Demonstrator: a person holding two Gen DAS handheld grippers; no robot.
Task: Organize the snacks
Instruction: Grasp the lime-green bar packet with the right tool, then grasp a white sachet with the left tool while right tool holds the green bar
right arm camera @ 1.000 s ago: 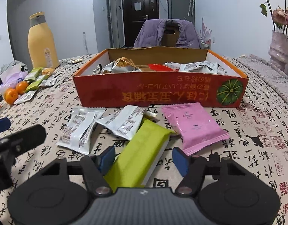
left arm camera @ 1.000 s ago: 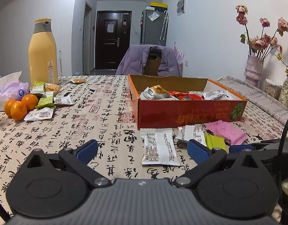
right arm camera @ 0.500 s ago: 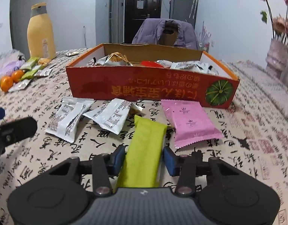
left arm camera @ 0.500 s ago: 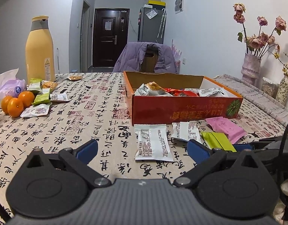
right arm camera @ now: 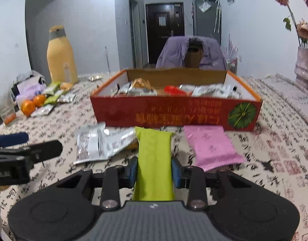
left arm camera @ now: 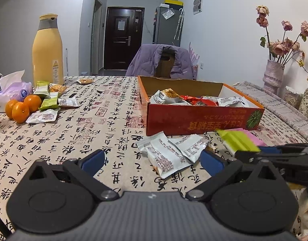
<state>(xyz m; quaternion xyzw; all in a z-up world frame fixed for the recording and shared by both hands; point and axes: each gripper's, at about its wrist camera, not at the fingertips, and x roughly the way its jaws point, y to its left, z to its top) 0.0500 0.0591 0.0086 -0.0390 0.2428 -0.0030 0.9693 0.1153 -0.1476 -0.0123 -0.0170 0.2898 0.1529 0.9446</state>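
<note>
Right gripper (right arm camera: 154, 172): blue pads pressed against both long edges of the green snack bar (right arm camera: 154, 160), which sticks out forward between them, its far end pointing at the red box (right arm camera: 174, 112). The bar appears held above the tablecloth (right arm camera: 274, 150).

Left gripper (left arm camera: 152, 161): fingers spread wide, nothing between the pads; it hangs low over the tablecloth, short of the white packets (left arm camera: 170, 152).

Those white packets, two or three overlapping, lie just in front of the red box's near wall, toward its left end. The pink packet (right arm camera: 212, 148) lies flat in front of the same wall, toward its right end, beside the green bar's far end. From the left wrist camera, the green bar sits at the box's near right corner, gripped from the right.

The red box is open-topped and holds a pile of silver, orange and red wrappers (right arm camera: 174, 90).

Well left of the box: three oranges (left arm camera: 21, 106), loose green and white snack packets (left arm camera: 47, 104), a tissue pack (left arm camera: 13, 90).

Left of the box, behind that group: tall yellow bottle (left arm camera: 47, 50), upright.

Behind the box: chair draped with a purple jacket (left arm camera: 162, 62).

Right of the box, further back: vase with dried roses (left arm camera: 274, 76).
</note>
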